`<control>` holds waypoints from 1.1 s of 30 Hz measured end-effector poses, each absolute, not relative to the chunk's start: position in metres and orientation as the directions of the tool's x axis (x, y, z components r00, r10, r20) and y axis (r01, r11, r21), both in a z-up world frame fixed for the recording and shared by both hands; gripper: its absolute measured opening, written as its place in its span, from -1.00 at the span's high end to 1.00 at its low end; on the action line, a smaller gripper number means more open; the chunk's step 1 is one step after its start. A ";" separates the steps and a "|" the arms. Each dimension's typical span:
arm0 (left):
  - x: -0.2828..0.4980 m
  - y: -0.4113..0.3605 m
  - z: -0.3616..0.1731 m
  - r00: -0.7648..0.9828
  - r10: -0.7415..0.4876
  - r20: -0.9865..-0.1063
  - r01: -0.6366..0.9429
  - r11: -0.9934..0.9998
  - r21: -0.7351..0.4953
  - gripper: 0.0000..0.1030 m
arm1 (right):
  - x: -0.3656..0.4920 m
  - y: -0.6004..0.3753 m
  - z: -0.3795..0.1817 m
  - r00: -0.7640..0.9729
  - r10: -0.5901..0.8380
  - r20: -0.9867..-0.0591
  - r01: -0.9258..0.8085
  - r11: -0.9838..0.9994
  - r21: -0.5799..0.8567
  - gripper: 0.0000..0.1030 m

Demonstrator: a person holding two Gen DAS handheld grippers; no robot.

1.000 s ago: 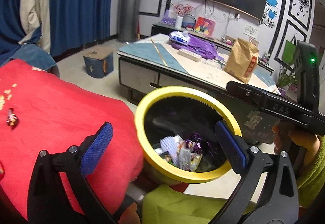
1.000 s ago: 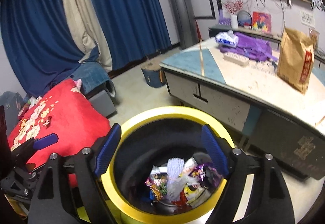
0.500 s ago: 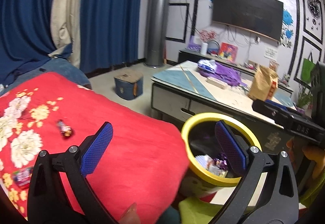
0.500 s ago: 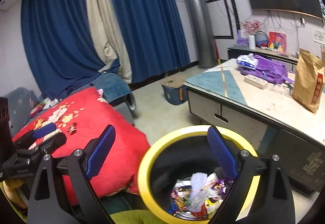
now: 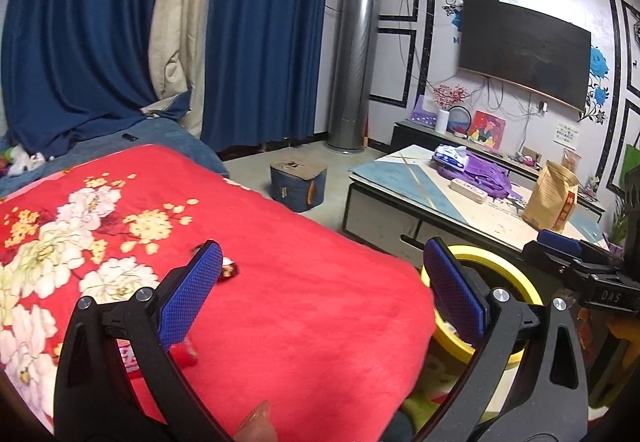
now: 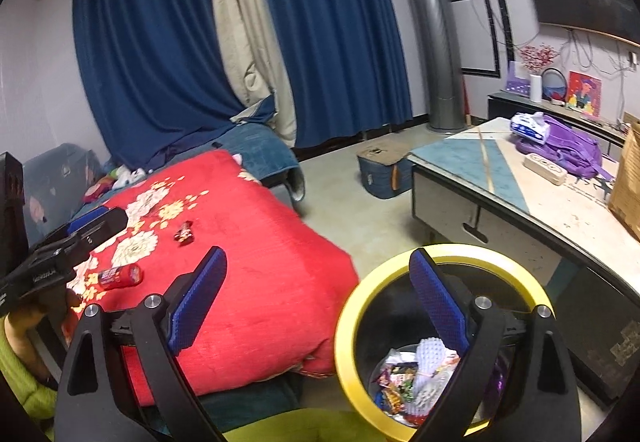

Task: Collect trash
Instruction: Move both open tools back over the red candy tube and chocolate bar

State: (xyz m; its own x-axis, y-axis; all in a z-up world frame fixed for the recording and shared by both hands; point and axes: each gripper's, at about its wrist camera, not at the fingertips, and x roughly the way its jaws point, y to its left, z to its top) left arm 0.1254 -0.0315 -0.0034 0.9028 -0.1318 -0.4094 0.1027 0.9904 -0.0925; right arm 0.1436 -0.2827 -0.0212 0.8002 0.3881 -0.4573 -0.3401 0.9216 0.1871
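The red flowered blanket (image 6: 248, 266) covers the bed and carries what is left to collect; beside its near corner, on the floor, stands the yellow-rimmed bin (image 6: 444, 346), already holding a heap of wrappers. Both tongs are released and carry nothing: the right tongs (image 6: 316, 302) have just been opening and now stand wide with nothing between their blue pads, one pad over the blanket's near edge and the other over the bin's mouth, and the left tongs (image 5: 320, 290) gape equally wide above the blanket. The step in hand appears to be the return from the bin to fetch more trash. Of that, the red tube-shaped wrapper (image 6: 120, 276) lies near the blanket's left edge, and the small dark candy wrapper (image 6: 184, 233) sits farther in, among the printed flowers, just beyond the left tongs' left pad. The next move likely calls for lowering one set of tongs over a wrapper, straddling it, and pinching without snagging the plush cloth.
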 end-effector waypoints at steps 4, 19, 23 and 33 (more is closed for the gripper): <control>0.122 -0.016 -0.002 0.903 -0.113 -0.414 0.080 0.992 -0.097 -0.80 | 0.144 -0.267 -0.020 0.782 0.416 -0.464 -0.377 0.909 0.179 -0.74; 0.111 0.035 -0.014 0.870 -0.051 -0.491 0.063 0.998 0.008 -0.80 | 0.161 -0.206 -0.018 0.694 0.513 -0.506 -0.481 0.852 0.204 -0.74; 0.110 0.052 -0.025 0.838 -0.067 -0.542 0.081 0.997 0.003 -0.80 | 0.173 -0.182 -0.019 0.659 0.545 -0.519 -0.519 0.828 0.210 -0.74; 0.117 0.080 -0.058 0.743 -0.092 -0.662 0.150 0.988 0.030 -0.71 | 0.217 -0.105 -0.040 0.560 0.568 -0.604 -0.598 0.781 0.180 -0.74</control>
